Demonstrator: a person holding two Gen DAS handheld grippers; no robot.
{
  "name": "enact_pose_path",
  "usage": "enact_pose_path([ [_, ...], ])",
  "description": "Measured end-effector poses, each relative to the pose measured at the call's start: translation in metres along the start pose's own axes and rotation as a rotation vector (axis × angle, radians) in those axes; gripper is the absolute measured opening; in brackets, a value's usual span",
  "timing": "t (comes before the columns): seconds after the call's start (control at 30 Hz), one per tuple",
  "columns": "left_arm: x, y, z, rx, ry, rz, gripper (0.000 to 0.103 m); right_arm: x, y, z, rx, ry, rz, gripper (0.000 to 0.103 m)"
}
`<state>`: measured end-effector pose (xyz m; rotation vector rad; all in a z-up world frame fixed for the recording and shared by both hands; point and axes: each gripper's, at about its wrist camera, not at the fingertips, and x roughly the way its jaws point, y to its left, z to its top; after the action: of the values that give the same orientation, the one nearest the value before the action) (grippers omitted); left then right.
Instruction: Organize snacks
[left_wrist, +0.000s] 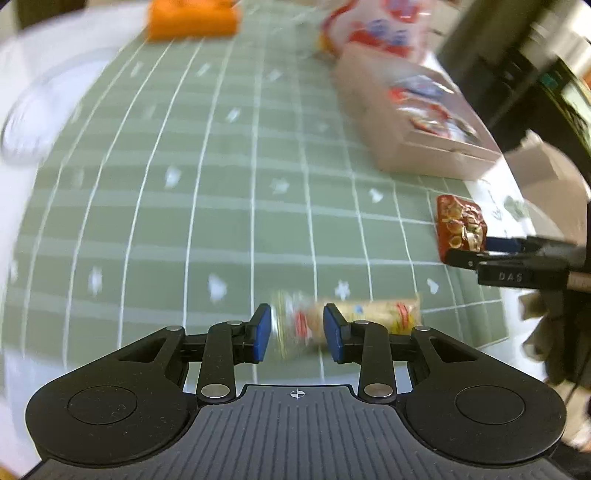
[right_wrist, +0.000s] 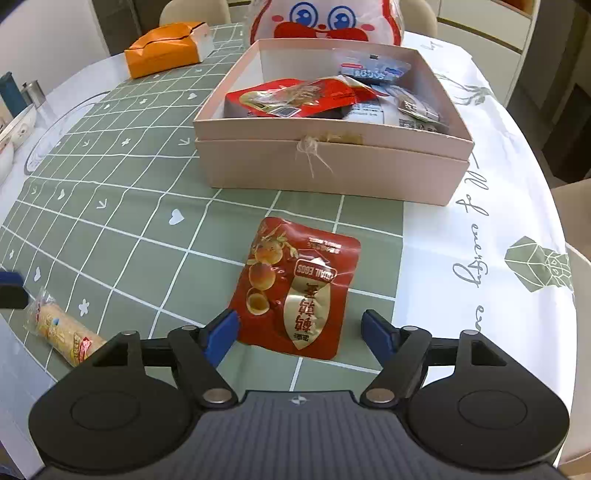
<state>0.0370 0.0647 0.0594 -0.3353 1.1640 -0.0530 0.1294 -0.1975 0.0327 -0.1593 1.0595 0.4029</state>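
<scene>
Green checked cloth covers the bench. Left tool (left_wrist: 297, 334) straddles a crinkly clear-wrapped wafer roll (left_wrist: 343, 319), pads not visibly pressing it; probably light and crushable. Right tool (right_wrist: 301, 334) stands spread around a flat, slippery red foil quail-egg pouch (right_wrist: 295, 286); pinch its near edge.

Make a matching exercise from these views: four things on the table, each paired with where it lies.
Things:
1. red quail egg packet
2. wafer roll
3. orange box
4. blue and white packet

Places:
A. inside the pink box
B. far left corner of the green cloth
C. between the open right gripper fingers
D. near left, by the left gripper

Pairs: 1-C, 2-D, 3-B, 4-A
</scene>
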Motion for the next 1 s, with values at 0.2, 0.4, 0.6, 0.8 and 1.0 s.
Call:
enact_pose_path([
  [0.2,0.029,-0.007,-0.002,-0.166,0.025,-0.069,0.040,0.000,0.005,-0.004,-0.039,0.002,-0.009,0.080],
  [0.4,0.054,-0.059,0.017,-0.056,-0.085,-0.059,0.041,-0.006,-0.002,-0.016,-0.059,0.002,-0.034,0.085],
  [0.6,0.046,-0.097,0.002,0.132,-0.094,-0.033,0.040,-0.008,-0.022,-0.026,0.001,-0.020,-0.053,0.092],
  [0.8,0.025,-0.091,-0.022,0.229,-0.089,0.108,0.040,-0.004,-0.026,-0.029,0.040,-0.049,-0.063,0.103],
  [1.0,0.037,-0.090,-0.027,0.209,-0.043,0.050,0.044,-0.001,-0.023,-0.028,0.044,-0.073,-0.071,0.103],
])
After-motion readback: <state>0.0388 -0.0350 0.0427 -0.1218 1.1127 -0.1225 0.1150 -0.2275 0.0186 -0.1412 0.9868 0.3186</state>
